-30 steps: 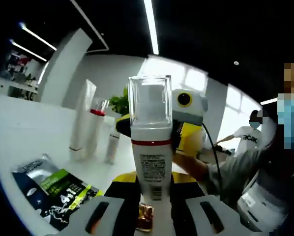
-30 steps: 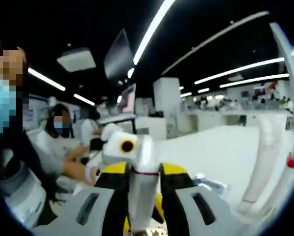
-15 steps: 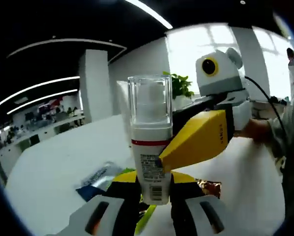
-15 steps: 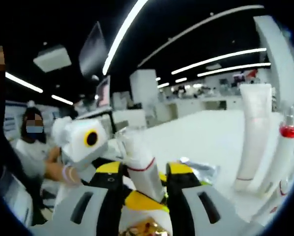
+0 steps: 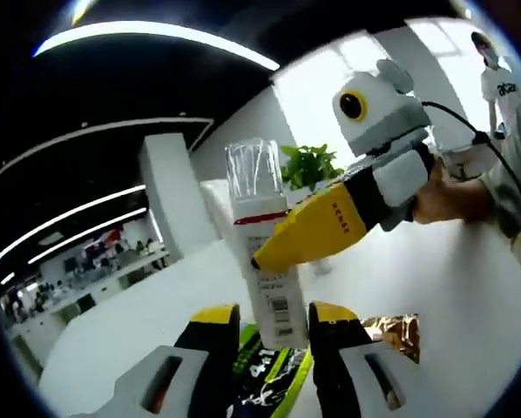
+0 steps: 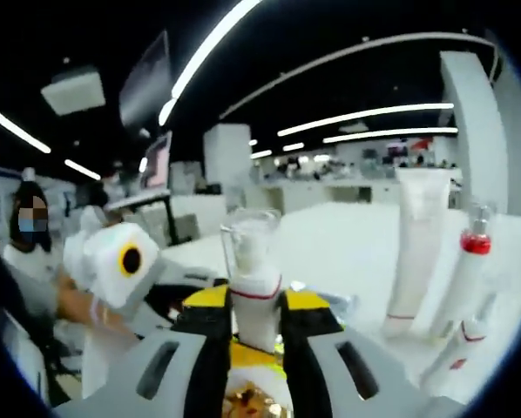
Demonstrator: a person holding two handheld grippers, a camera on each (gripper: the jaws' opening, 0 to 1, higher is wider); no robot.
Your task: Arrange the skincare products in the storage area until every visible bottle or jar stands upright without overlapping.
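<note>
While formerly tilted, pump bottle (image 6: 253, 283) now upright between both grippers.

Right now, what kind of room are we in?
Probably a big open office or lab: long ceiling light strips, rows of desks far back, and a wide white table holding skincare tubes.

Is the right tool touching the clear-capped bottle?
Touching. In the left gripper view the right tool's yellow jaw tip presses the bottle's side.
</note>
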